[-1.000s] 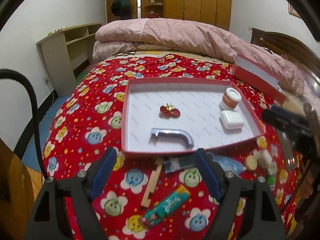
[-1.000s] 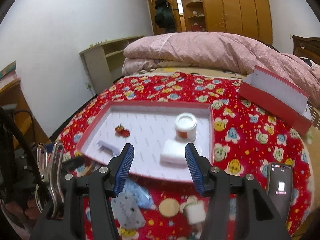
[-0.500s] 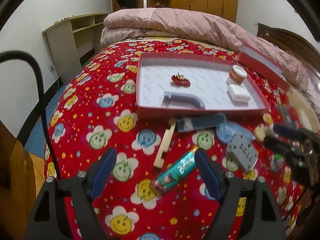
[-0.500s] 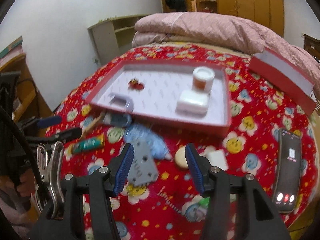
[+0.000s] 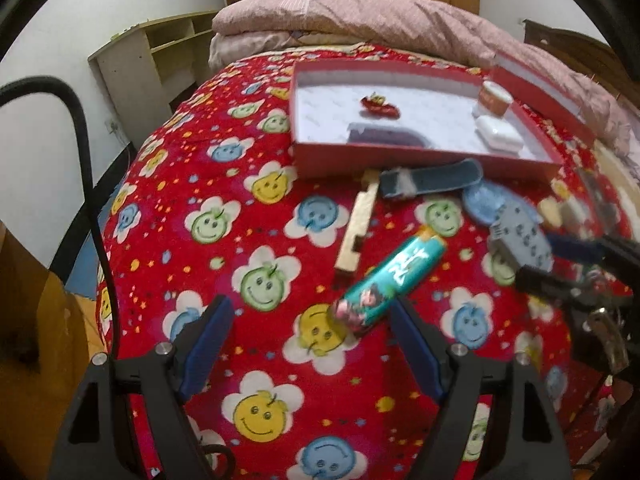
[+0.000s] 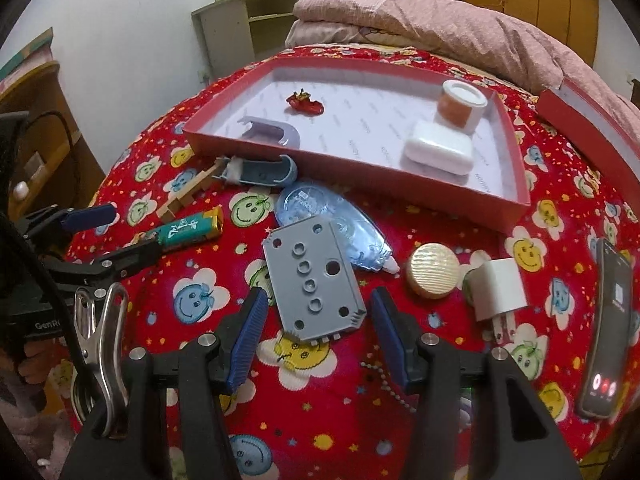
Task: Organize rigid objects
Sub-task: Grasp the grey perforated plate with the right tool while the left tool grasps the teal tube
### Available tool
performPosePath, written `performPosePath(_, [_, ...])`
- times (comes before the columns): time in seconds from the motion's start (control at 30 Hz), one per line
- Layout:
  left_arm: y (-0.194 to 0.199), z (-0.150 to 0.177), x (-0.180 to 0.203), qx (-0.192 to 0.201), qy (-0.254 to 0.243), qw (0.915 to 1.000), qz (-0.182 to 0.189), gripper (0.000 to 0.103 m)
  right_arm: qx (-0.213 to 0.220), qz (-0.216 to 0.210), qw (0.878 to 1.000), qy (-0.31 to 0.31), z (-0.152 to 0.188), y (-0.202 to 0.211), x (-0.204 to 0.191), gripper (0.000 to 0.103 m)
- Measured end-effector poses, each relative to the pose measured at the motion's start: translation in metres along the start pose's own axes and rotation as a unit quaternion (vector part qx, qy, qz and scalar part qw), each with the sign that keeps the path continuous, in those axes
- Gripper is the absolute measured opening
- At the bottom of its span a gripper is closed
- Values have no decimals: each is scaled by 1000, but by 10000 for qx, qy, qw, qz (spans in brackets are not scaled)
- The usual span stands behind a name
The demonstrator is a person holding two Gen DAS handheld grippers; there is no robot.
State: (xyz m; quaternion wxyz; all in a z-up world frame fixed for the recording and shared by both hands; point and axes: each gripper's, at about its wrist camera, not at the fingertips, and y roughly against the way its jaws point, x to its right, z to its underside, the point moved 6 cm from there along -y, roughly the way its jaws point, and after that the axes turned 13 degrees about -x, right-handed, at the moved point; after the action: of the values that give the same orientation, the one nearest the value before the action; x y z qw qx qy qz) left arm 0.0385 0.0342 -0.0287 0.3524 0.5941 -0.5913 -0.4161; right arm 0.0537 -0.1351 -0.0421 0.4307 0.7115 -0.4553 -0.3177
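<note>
I see the bed's red smiley-flower cover (image 6: 208,300) carrying a red tray (image 6: 516,200), grey perforated plate (image 6: 312,280), blue tape dispenser (image 6: 332,216), green lighter (image 6: 188,230), gold disc (image 6: 434,274), white charger plug (image 6: 500,290), phone (image 6: 610,332).

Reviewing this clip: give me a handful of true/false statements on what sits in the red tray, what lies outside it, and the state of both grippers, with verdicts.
1. The white case lies inside the red tray. True.
2. The grey perforated plate is clamped in the right gripper. False: the jaws stand open on either side of it, and it lies on the bedspread.
3. The teal lighter is in the tray. False: it lies on the bedspread outside the tray, in front of the open left gripper.
4. The small red toy is inside the tray. True.
5. The phone has a dark screen. False: its screen is lit, and it lies right of the white plug.
</note>
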Motion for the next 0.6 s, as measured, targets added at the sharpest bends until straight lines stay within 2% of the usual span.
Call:
performPosePath(0.2, [-6, 1, -7, -45, 103, 9999, -103, 84, 77, 172, 9998, 97, -1, -4, -3, 54])
performPosePath(0.3, [-6, -1, -12, 9, 176, 9994, -282, 84, 123, 203, 9997, 97, 0, -3, -3, 48])
performPosePath(0.6, [-8, -5, -27, 16, 428, 9983, -395, 85, 15, -40, 10000, -28, 18, 8, -2, 46])
